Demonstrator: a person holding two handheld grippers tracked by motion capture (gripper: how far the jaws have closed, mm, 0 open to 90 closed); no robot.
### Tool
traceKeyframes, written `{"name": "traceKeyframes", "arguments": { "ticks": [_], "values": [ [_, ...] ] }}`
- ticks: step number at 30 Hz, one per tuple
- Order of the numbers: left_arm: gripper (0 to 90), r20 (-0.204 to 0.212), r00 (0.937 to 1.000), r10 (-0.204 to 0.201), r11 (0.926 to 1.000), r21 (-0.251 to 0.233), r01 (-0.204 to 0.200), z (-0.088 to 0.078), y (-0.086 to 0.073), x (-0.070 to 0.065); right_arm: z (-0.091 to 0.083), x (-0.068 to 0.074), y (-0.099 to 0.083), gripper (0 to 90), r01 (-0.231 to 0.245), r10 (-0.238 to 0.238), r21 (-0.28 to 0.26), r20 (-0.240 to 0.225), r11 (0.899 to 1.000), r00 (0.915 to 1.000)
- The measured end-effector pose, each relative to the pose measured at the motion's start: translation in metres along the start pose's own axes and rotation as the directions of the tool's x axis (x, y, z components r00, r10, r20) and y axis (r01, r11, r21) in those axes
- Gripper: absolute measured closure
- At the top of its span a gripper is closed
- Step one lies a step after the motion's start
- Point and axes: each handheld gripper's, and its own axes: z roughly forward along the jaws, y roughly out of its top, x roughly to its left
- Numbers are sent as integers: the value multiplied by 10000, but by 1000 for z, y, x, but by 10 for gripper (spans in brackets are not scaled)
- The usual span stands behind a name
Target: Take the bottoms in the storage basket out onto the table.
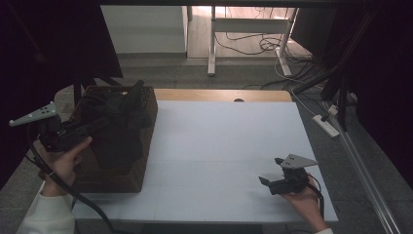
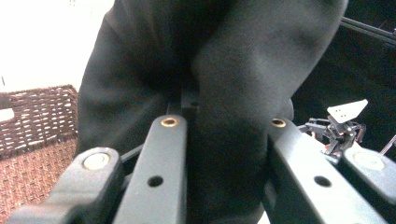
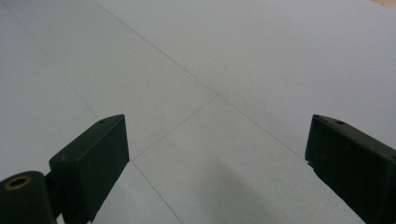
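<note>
A basket [image 1: 114, 165] sits on the left edge of the worktop [image 1: 224, 146], with a bundle of cloth [image 1: 114, 119] in it. The left hand-held gripper [image 1: 104, 122] is at the cloth, over the basket. The right hand-held gripper [image 1: 270, 181] hovers over the worktop's near right corner, well apart from the basket.

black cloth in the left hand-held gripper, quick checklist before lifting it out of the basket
1. Left hand-held gripper clamped on the black cloth: ok, cloth sits between the jaws.
2. Cloth free of the basket: not ok, most of it lies in the basket in the high view.
3. Cloth snagged on the wicker: cannot tell, too dark.
4. Right hand-held gripper ready to help: ok, jaws open, nothing held, over the white table.
5. Landing space on the table: ok, the white surface between the basket and the right hand-held gripper is bare.
</note>
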Motion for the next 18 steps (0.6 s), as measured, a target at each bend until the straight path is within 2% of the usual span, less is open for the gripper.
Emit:
{"name": "traceKeyframes", "arguments": {
  "ticks": [8, 18],
  "values": [
    [786, 81, 10000, 29, 10000, 39, -30, 9, 1, -4, -1, 0, 0, 61, -11, 11, -30, 30, 10000, 10000],
    [786, 400, 9990, 193, 9998, 38, -195, 21, 6, -14, -1, 0, 0, 61, -12, 12, -37, 37, 10000, 10000]
  ]
}}
